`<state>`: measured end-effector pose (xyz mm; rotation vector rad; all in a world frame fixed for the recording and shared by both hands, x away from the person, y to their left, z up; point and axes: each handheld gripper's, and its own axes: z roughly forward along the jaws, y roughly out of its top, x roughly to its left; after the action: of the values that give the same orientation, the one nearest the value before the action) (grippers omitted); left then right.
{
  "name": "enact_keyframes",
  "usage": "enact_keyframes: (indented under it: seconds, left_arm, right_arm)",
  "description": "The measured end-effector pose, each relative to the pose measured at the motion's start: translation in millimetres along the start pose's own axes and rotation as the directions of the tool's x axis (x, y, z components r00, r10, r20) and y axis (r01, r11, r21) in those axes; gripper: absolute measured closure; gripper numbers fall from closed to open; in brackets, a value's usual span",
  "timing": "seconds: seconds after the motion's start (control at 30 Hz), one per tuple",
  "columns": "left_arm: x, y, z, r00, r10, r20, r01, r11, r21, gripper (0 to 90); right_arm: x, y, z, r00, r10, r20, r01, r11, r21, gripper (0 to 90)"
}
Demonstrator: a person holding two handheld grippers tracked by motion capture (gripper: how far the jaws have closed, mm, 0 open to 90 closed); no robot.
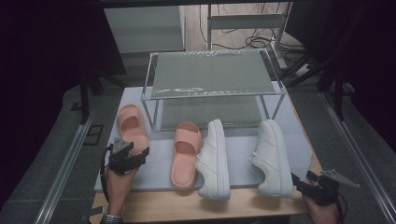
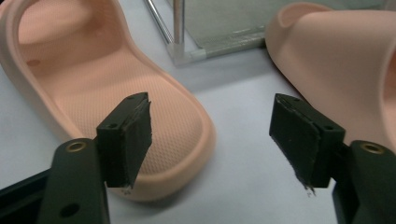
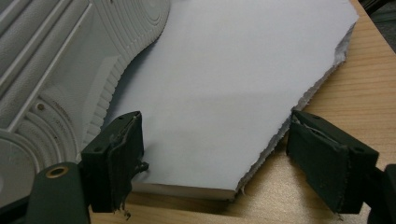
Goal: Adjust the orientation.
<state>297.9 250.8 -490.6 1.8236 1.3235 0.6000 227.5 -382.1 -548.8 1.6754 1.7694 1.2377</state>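
Count: two grippers, two pink slides, two white sneakers, one two-tier rack, one pale mat on one wooden table [image 1: 187, 205].

Nearest, at the table's front edge: left gripper [image 1: 140, 154] at the near left, in a hand [image 1: 119, 184]; jaws apart with nothing between them, no pad touching anything. In the left gripper view the gap [image 2: 210, 135] sits over bare mat [image 2: 243, 154], with the heel of the left slide [image 2: 93, 93] just beside the left-hand pad and the second slide [image 2: 336, 60] beside the other. Right gripper [image 1: 299, 183] at the near right corner, jaws spread wide and empty; in the right gripper view it [image 3: 215, 154] straddles the mat's frayed near corner [image 3: 233, 93], with a sneaker sole [image 3: 60, 60] just beside one jaw.

Next row out, left to right: left slide [image 1: 130, 126], second slide [image 1: 187, 151], left sneaker [image 1: 214, 158], right sneaker [image 1: 272, 156]; second slide and left sneaker touch or nearly so; right sneaker stands apart.

Slides: salmon pink, moulded one-piece, wide strap over the toe end, fine-textured footbed, thick rounded rim; left one angled, heel toward the gripper.

Beyond: the rack [image 1: 212, 77], metal frame, two mesh shelves, both bare; its front leg [image 2: 180, 23] stands between the two slides. Behind that, floor with cables [image 1: 252, 42].
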Motion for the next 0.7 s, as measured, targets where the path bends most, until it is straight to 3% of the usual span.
enact_keyframes:
  seconds: [0.23, 0.7]
  left_arm:
    - [8.2, 16.5, 10.5, 0.9999, -0.009, -0.009, 0.009, 0.9999, 0.007, 41.8]
    - [30.9, 41.2, 40.0, 0.9939, -0.044, -0.101, 0.048, 0.9979, 0.042, 60.2]
  right_arm:
    - [-0.1, 0.0, 0.1, 1.0, -0.002, 0.0, 0.002, 1.0, -0.001, 19.1]
    - [-0.2, 0.0, 0.0, 1.0, -0.003, 0.001, 0.003, 1.0, 0.0, 19.1]
